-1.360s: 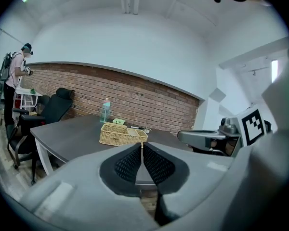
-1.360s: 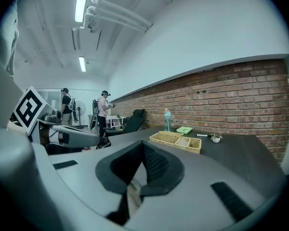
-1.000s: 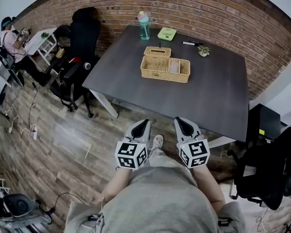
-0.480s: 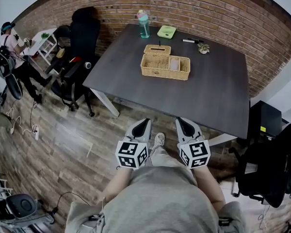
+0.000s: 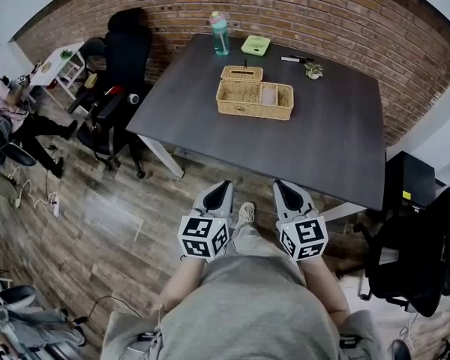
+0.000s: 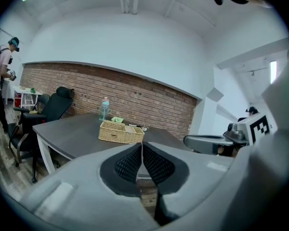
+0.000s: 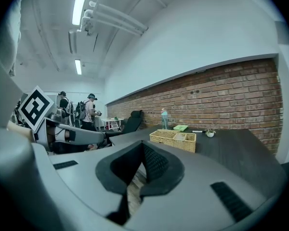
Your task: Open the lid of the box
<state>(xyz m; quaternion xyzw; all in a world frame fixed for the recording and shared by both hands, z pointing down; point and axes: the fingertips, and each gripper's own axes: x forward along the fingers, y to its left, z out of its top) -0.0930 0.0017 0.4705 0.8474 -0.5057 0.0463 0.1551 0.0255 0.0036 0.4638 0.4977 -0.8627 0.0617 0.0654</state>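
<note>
R gripper (image 7: 143, 144) is holding its jaws pressed together w/ nothing btwn them, hovering short of the dark table (image 7: 236, 153). A wicker basket (image 7: 176, 139) is sitting on the table ahead. A water bottle (image 7: 164, 118), green tray (image 7: 180, 127), marker (image 7: 197, 131) & small plant pot (image 7: 210, 133) are standing behind it, nearer the brick wall (image 7: 221, 90). L gripper (image 7: 98, 137) is showing at left, its marker cube (image 7: 35, 108) facing the cam. Ppl (image 7: 90, 112) are standing in the bkgd near a black chair (image 7: 133, 121).
</note>
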